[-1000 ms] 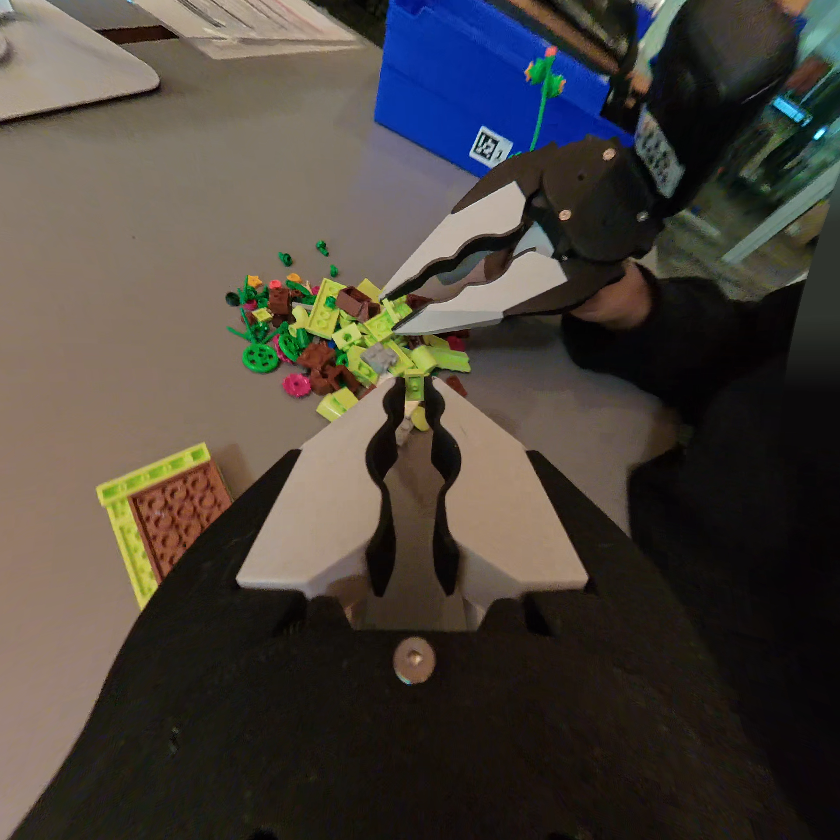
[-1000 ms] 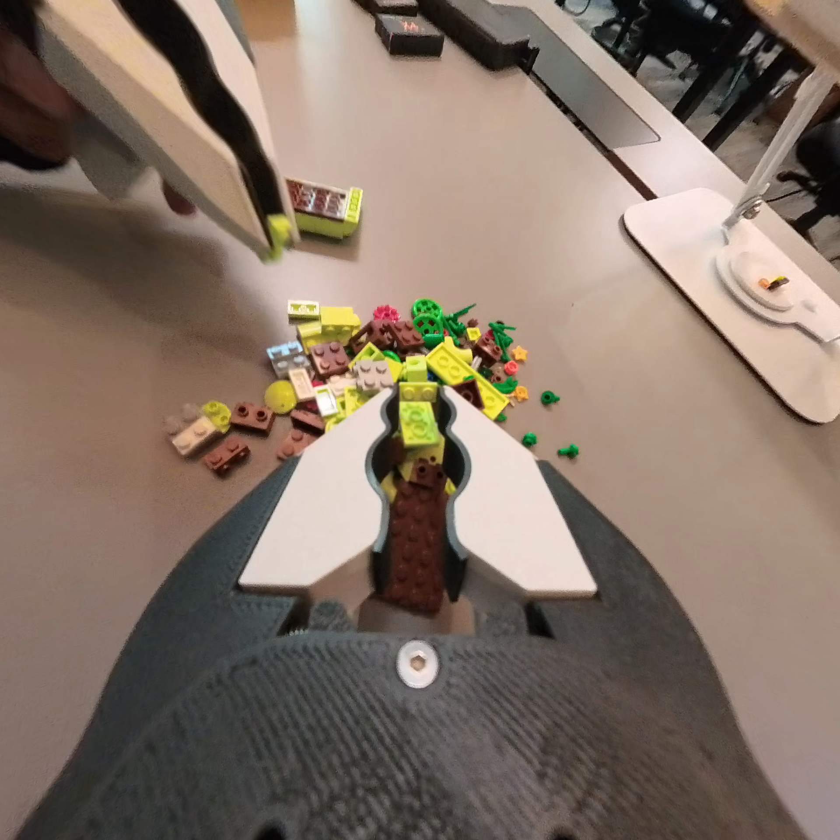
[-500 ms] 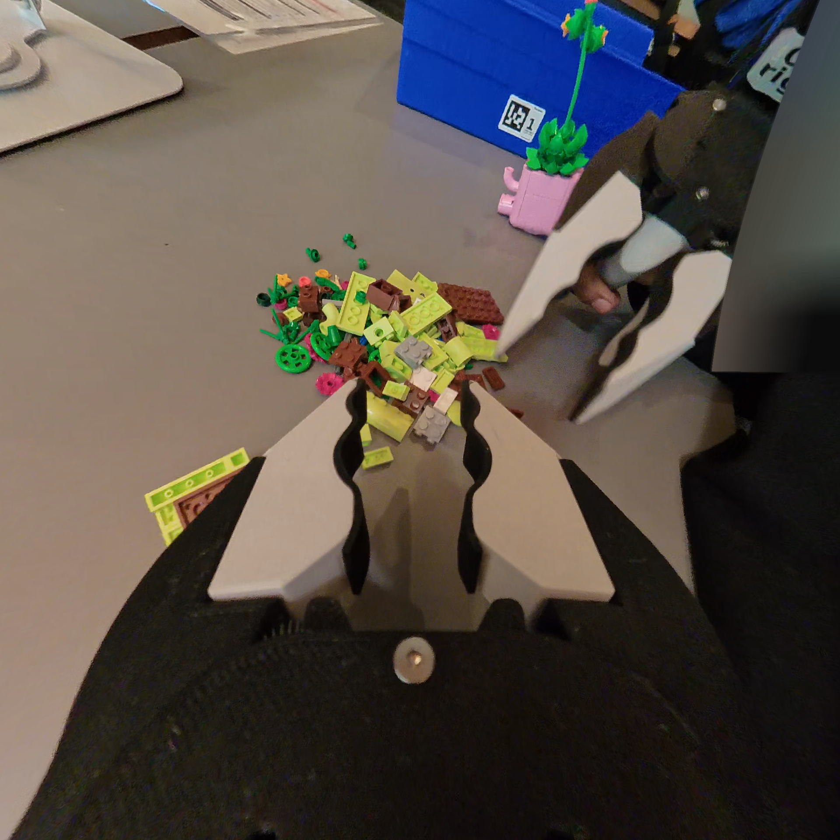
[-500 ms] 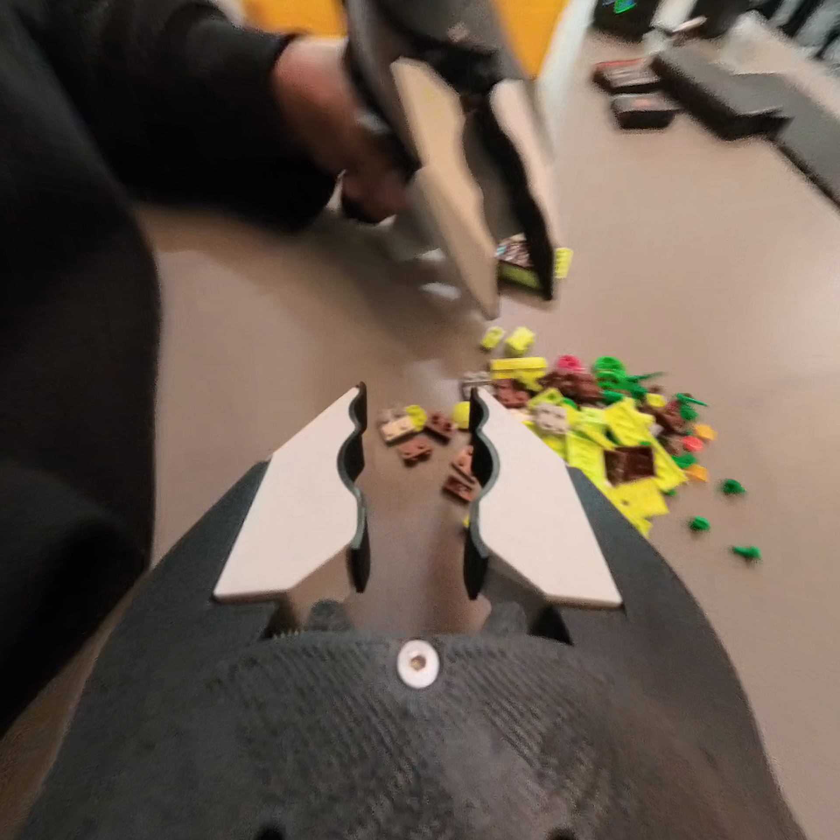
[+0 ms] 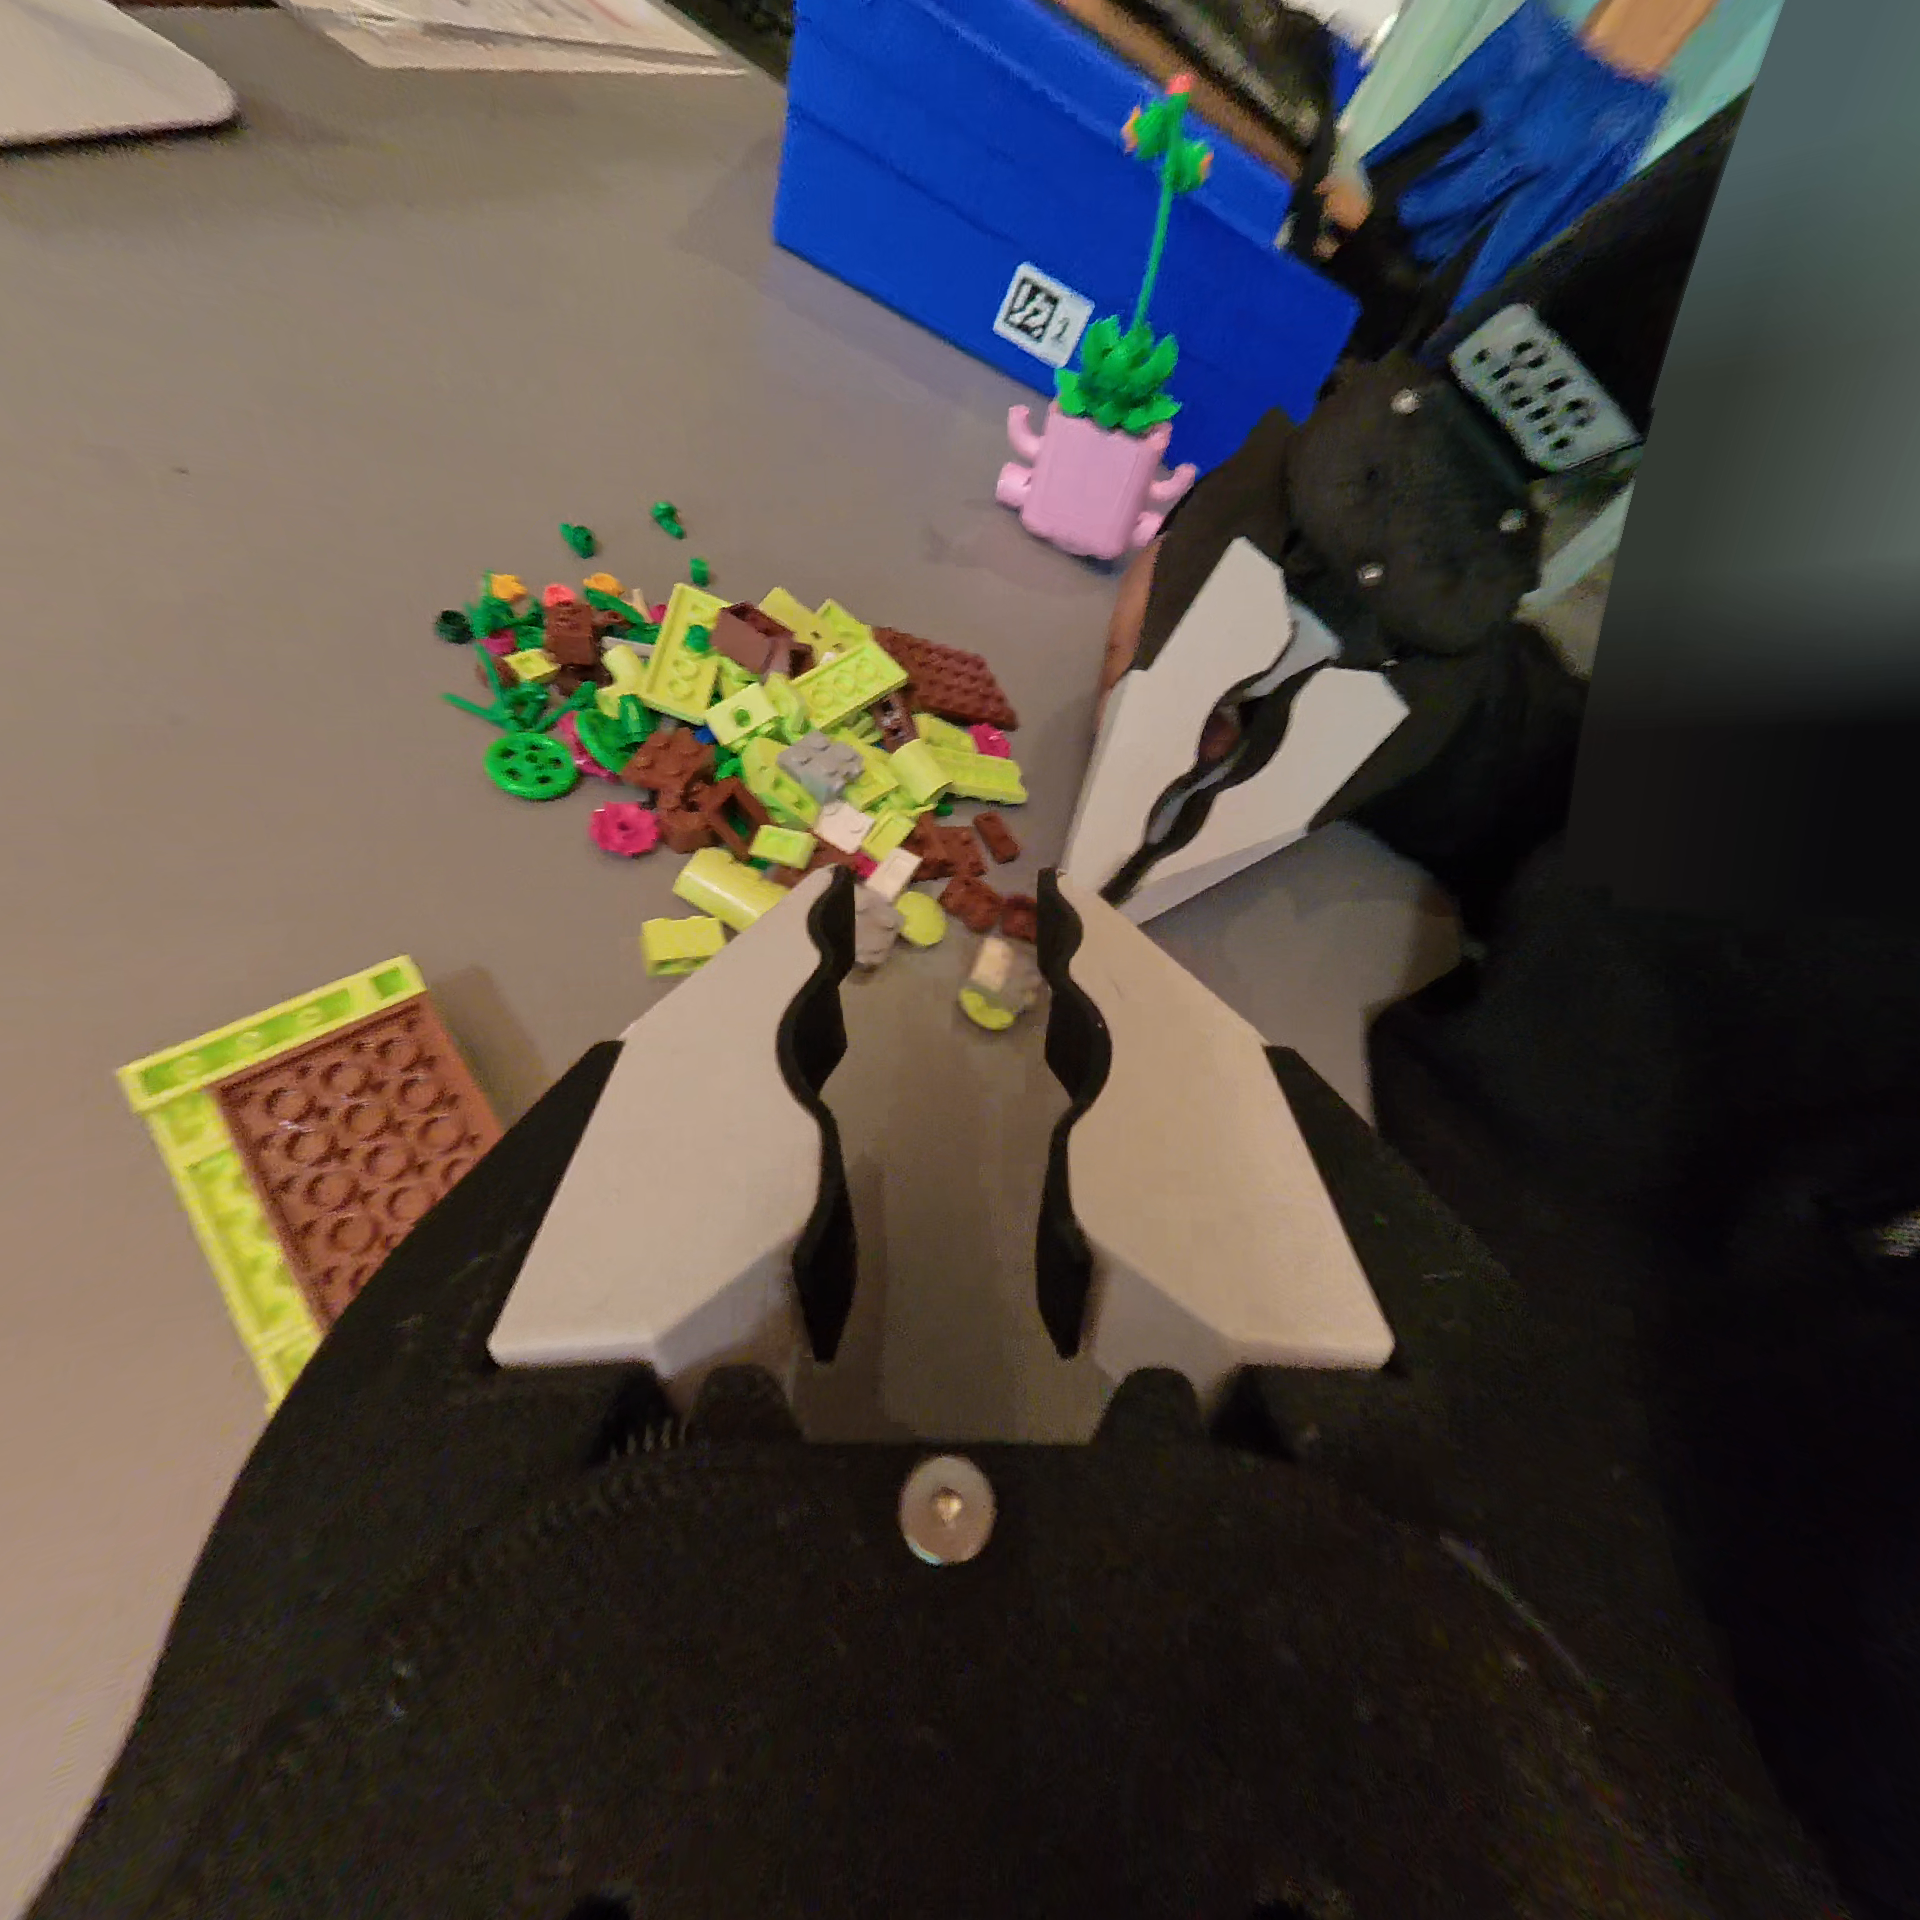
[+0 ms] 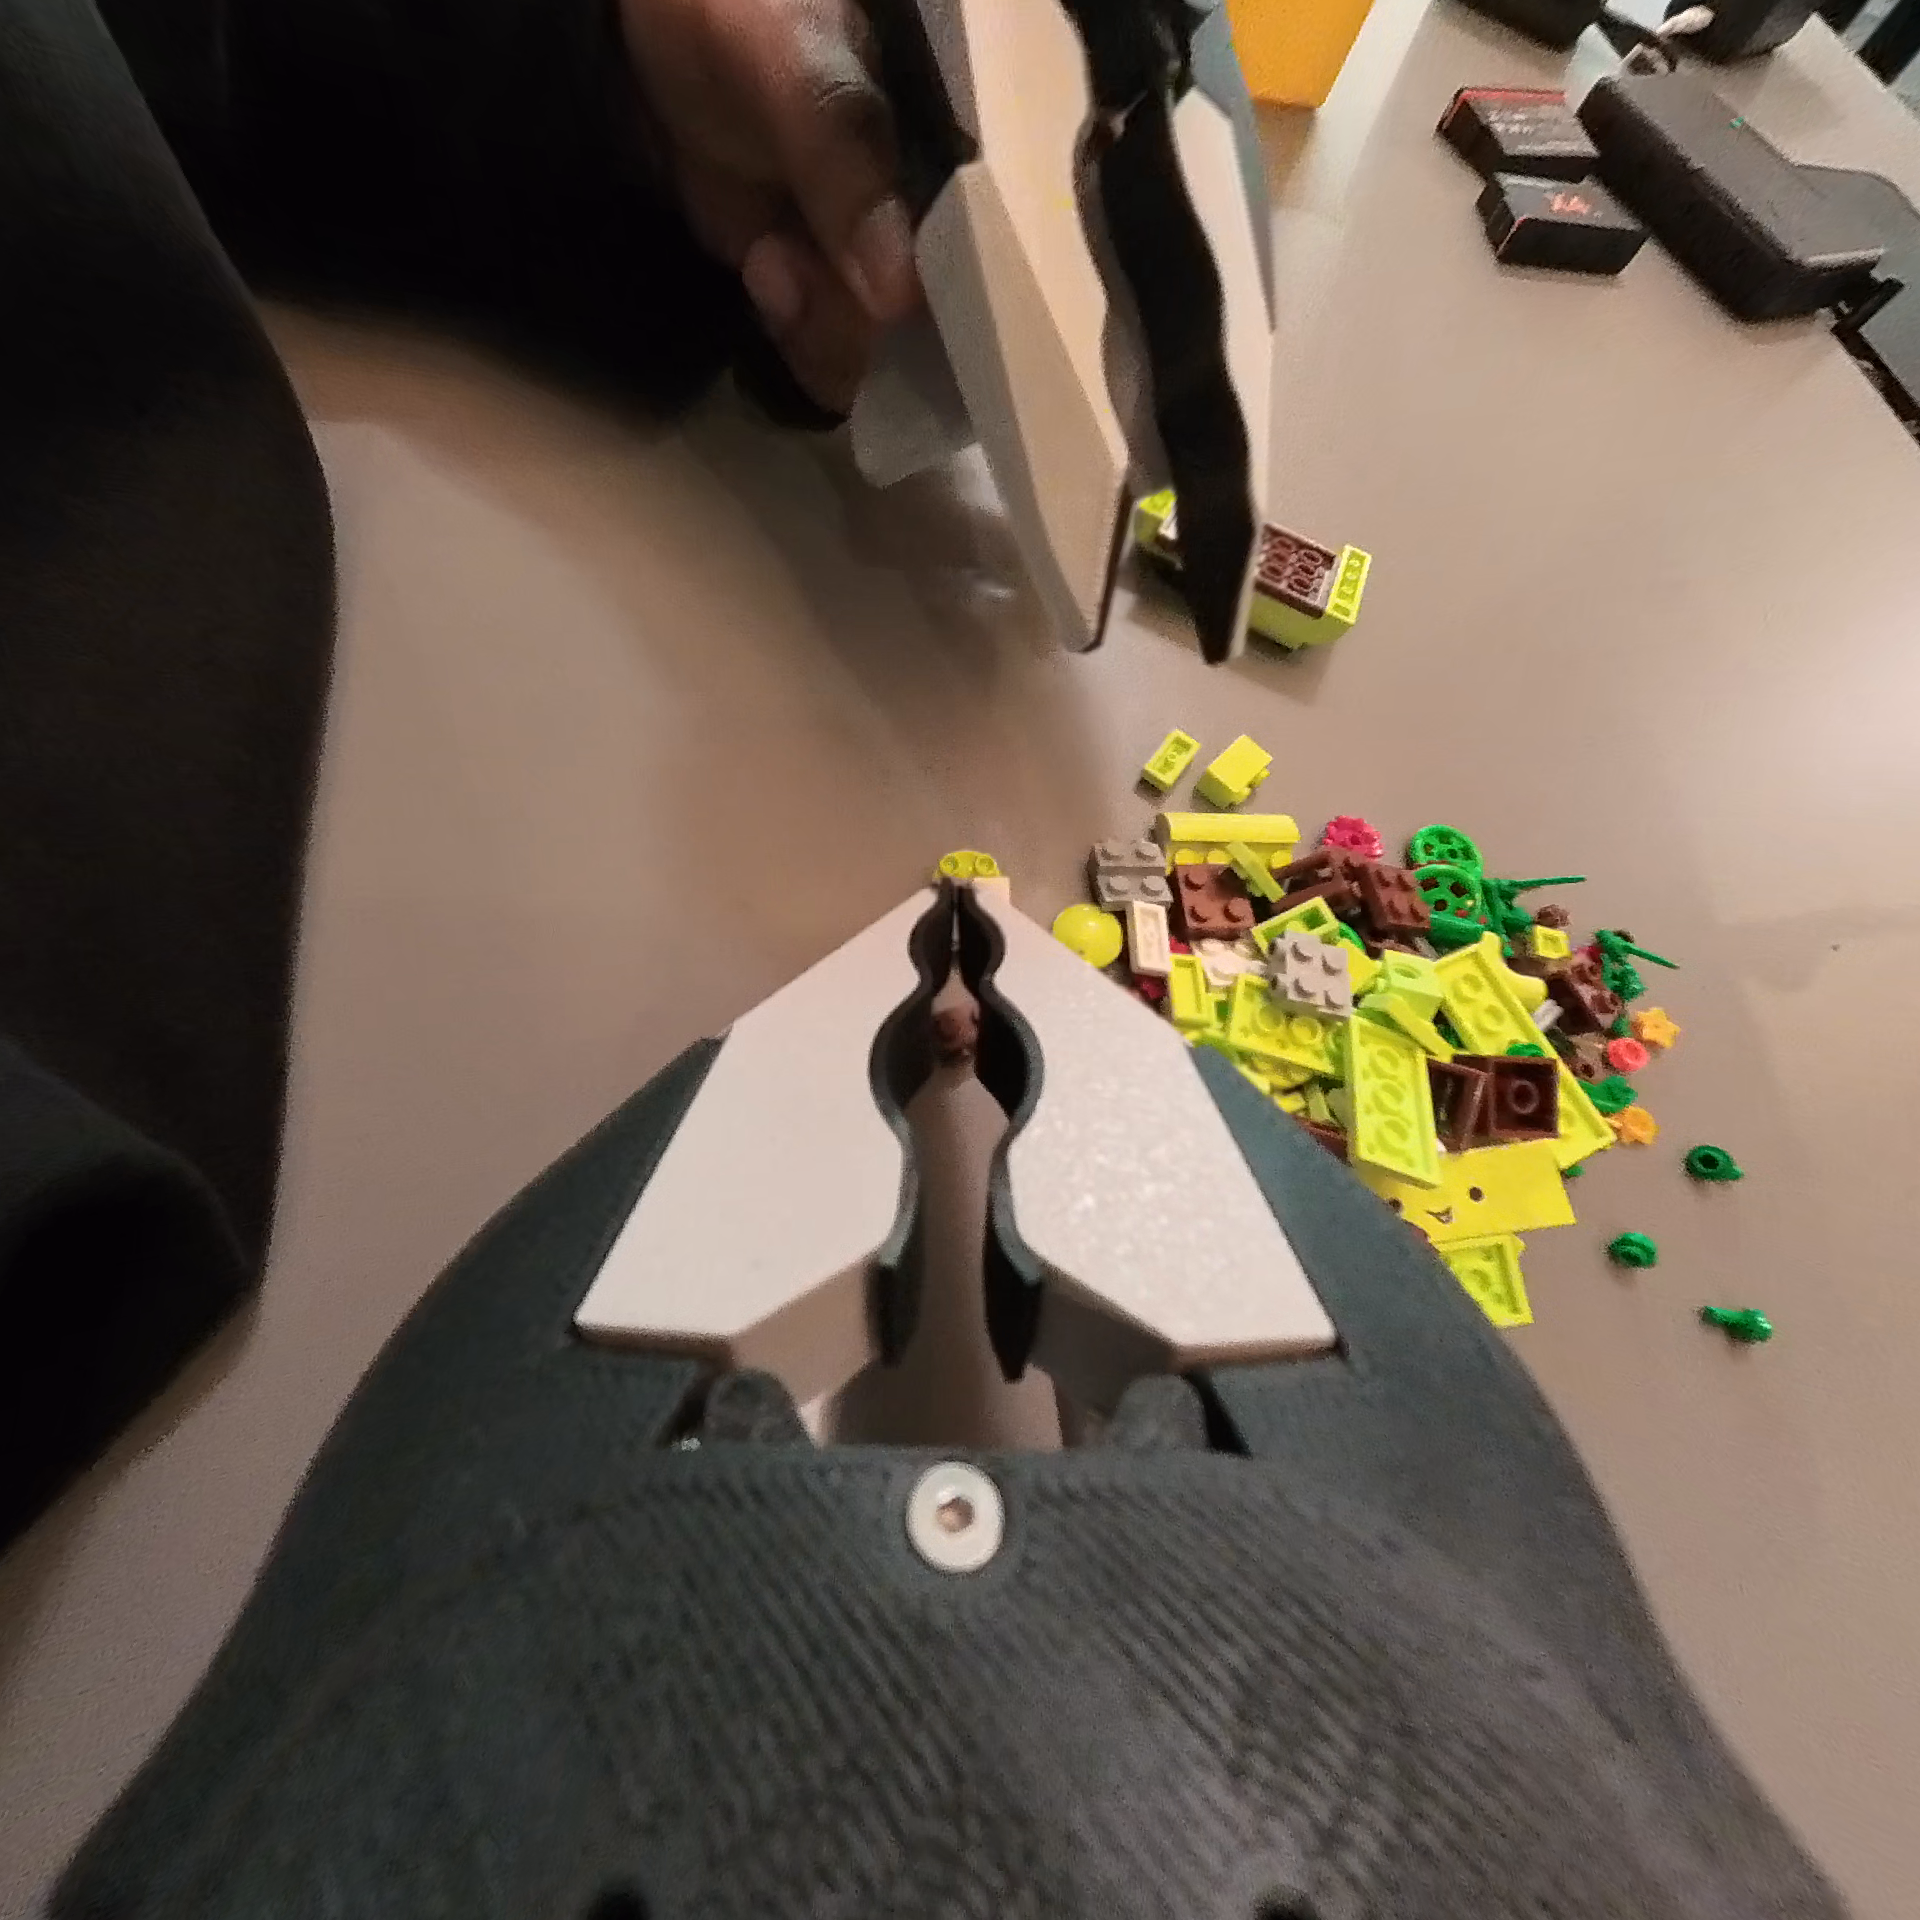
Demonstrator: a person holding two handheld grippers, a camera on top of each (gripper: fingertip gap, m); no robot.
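A pile of small lime, brown, green and grey bricks lies on the grey table; it also shows in the right wrist view. My left gripper is open and empty, its tips over the pile's near edge, above a tan-and-lime piece. It also shows in the right wrist view. My right gripper is shut, tips down at the table beside a small lime piece. A small brown piece shows in the hollow between its fingers; I cannot tell if it is held. The right gripper also shows in the left wrist view.
A brown plate with a lime border lies left of the pile. A pink pot with a green plant stands before a blue bin. Black boxes sit far across the table. A person's dark sleeve fills the left. The left gripper's tips are roughly 5 cm from the right gripper's.
One second ago the right gripper held a brown plate and the left a lime piece. Both then opened. Now the right has closed at the pile's near edge; the left stays open.
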